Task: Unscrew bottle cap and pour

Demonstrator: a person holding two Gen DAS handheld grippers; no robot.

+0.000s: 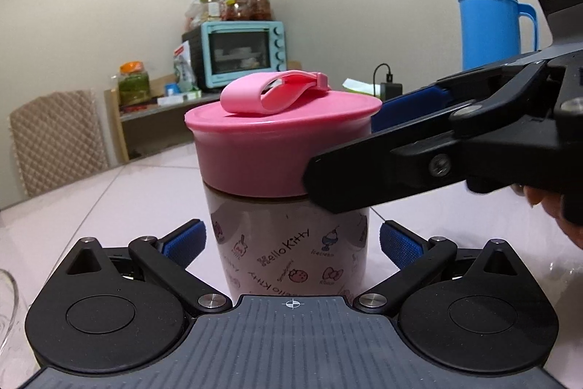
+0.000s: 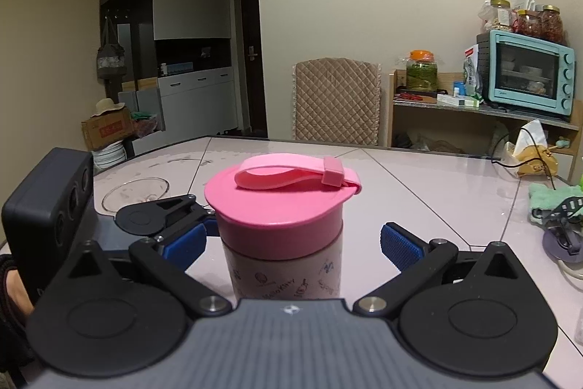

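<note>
While the bottle stands upright, left gripper and right gripper both flank it, jaws spread, cap on.

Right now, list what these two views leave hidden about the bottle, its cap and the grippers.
- Bottle base: cut off in both wrist views by each gripper's own body.
- Bottle contents: walls opaque, pink cap still on.
- Right gripper contact with the cap: left wrist view shows its fingers flanking the cap; the far pad is partly behind it.
- Glass bowl: partly behind the left gripper.
</note>
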